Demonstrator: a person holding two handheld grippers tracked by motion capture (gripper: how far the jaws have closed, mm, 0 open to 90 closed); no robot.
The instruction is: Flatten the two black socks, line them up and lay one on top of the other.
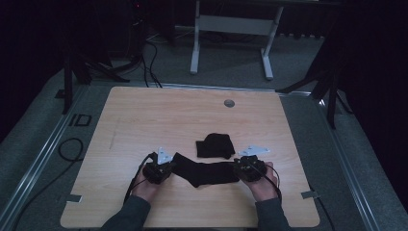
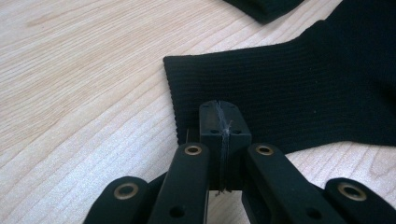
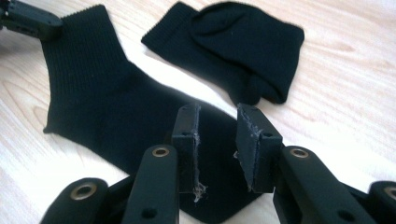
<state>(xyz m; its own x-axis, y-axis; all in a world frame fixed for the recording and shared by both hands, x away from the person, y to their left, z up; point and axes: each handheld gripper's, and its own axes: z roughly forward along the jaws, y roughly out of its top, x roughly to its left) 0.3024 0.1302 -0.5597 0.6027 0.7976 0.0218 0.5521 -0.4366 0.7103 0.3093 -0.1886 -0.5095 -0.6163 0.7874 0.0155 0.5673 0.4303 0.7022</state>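
1. Working on a flat black sock (image 1: 204,172), stretched out on the wooden table (image 1: 144,115) near the front edge, between both hands.
2. Left gripper (image 2: 219,140): jaws pressed tight together, pinching the ribbed cuff edge of the flat black sock.
3. Right gripper (image 3: 217,140): jaws apart, hanging over the toe end, with nothing pinched between the pads (image 3: 247,140).
4. Just behind, almost touching: a second sock (image 1: 215,146), already folded into a small bundle.
5. Step in hand, most likely: laying the flat sock out straight, ready for folding like the other one.
6. Next move, as a guess: lower the open jaws onto the toe end and squeeze shut on the cloth.
7. After that, probably: lift the toe end and bring over toward the cuff.
8. Needed for that: a firm pinch on thin cloth, and a steady hold at the cuff so nothing slides.
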